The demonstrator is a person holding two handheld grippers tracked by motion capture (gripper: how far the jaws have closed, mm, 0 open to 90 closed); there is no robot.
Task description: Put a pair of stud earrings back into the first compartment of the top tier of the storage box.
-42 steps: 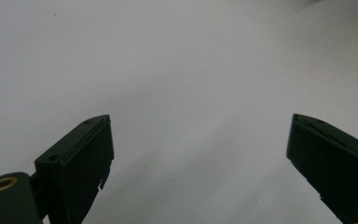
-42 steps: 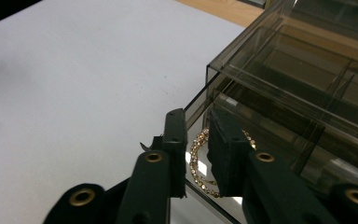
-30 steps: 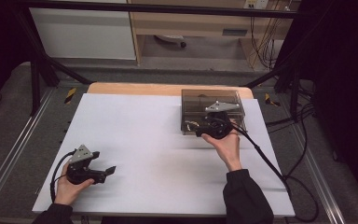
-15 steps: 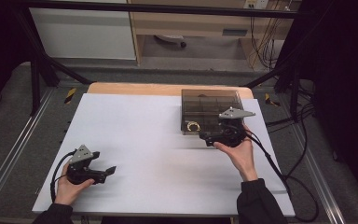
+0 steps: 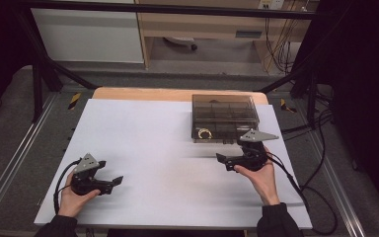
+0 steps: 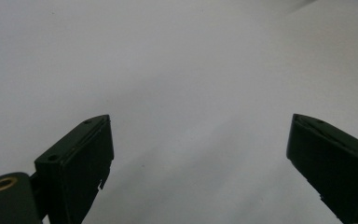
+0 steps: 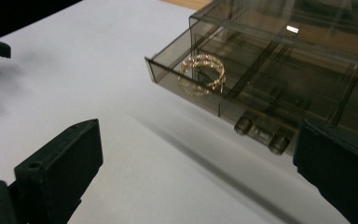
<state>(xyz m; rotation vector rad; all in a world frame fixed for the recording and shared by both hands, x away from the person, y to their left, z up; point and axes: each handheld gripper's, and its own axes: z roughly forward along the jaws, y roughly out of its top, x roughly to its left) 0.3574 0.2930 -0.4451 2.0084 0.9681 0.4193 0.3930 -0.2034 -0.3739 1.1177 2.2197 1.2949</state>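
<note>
A smoked clear plastic compartment box point(image 5: 224, 114) stands at the table's back right. A coiled gold bracelet point(image 5: 205, 133) lies in its front left compartment, and it shows through the box wall in the right gripper view point(image 7: 201, 74). My right gripper point(image 5: 223, 162) is held just in front of the box, apart from it, with its jaws pointing left. Its jaws are open and empty point(image 7: 198, 128), with the box's front latch point(image 7: 261, 133) just beyond them. My left gripper point(image 5: 109, 172) rests near the front left, open over bare white table point(image 6: 200, 121).
The white table top point(image 5: 153, 143) stretches between the two grippers. A wooden strip point(image 5: 143, 94) runs along its far edge. Black cables point(image 5: 306, 192) trail off the table's right side. Metal frame rails run along both sides.
My right gripper has drawn back from the box's front edge toward the person and a little to the right. The left gripper has stayed put.
</note>
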